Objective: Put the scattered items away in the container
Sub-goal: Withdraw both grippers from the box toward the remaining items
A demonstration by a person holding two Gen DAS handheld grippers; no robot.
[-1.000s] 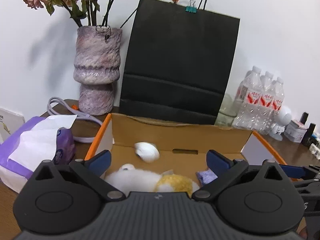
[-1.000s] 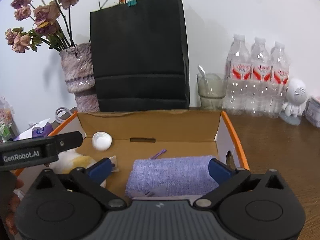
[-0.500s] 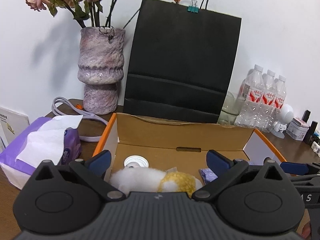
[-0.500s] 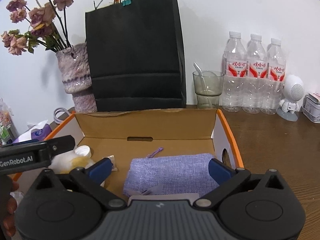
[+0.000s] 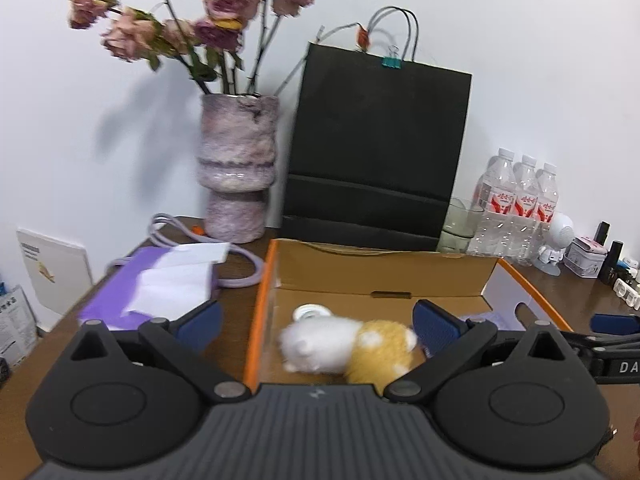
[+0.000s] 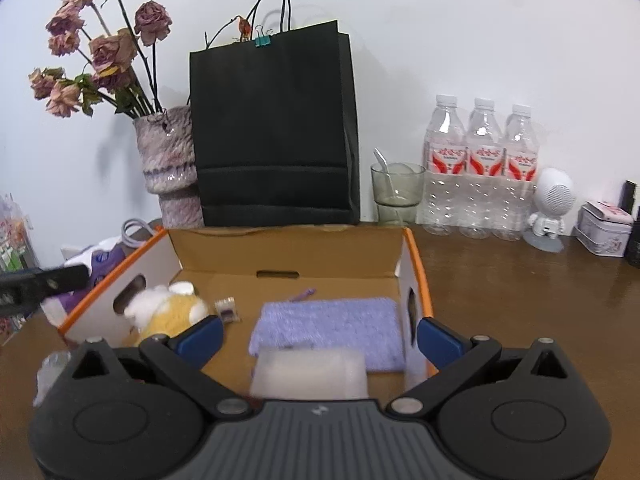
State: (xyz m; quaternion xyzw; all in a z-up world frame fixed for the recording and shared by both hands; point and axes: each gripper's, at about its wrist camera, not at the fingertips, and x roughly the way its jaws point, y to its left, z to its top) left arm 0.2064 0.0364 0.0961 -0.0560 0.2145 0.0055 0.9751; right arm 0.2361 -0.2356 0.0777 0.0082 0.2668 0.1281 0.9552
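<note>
An open cardboard box with orange edges (image 5: 384,276) (image 6: 288,250) stands on the wooden table. Inside lie a white and yellow plush toy (image 5: 344,346) (image 6: 168,308), a white cap (image 5: 310,312), a small clear item (image 6: 228,308), a purple cloth (image 6: 332,326) and a whitish translucent pack (image 6: 310,374) at the near side. My left gripper (image 5: 316,326) is open and empty, above the box's left wall. My right gripper (image 6: 318,338) is open and empty, above the box's near edge.
Behind the box stand a black paper bag (image 5: 378,152), a vase of dried roses (image 5: 238,168), a glass with a spoon (image 6: 396,192), three water bottles (image 6: 480,172) and a white figurine (image 6: 552,208). A purple tissue pack (image 5: 156,284) and cable (image 5: 236,260) lie left.
Both grippers have pulled back and risen from the box, and the left one has shifted left. The plush toy and cap stay in the box. The whitish pack has come into view.
</note>
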